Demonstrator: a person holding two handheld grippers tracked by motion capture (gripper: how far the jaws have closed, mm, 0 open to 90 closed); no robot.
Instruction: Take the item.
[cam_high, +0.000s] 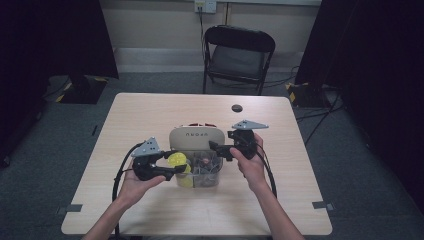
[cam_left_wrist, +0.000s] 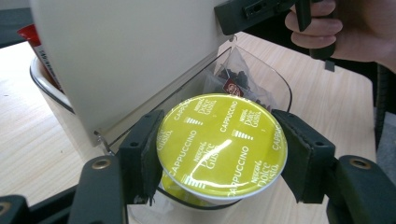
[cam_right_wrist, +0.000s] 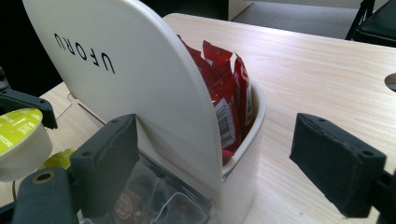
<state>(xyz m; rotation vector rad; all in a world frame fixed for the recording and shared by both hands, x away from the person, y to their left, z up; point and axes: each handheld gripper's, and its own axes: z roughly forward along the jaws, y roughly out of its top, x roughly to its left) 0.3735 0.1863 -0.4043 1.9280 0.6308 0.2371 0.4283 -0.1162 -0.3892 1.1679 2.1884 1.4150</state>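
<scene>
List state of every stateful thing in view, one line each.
left gripper: shut on the coffee capsule.
coffee capsule: foil sealed, held above the clear compartment.
right gripper: open, jaws either side of the lid, not pressing.
lid: raised, upright.
storage box: open, red sachets standing in the back compartment.
folding chair: unfolded, unoccupied.

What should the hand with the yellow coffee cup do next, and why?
Probably lower the capsule into the clear bin and open. The left gripper clamps it just above the bin's rim, while the right gripper, jaws open, is at the raised lid.
</scene>
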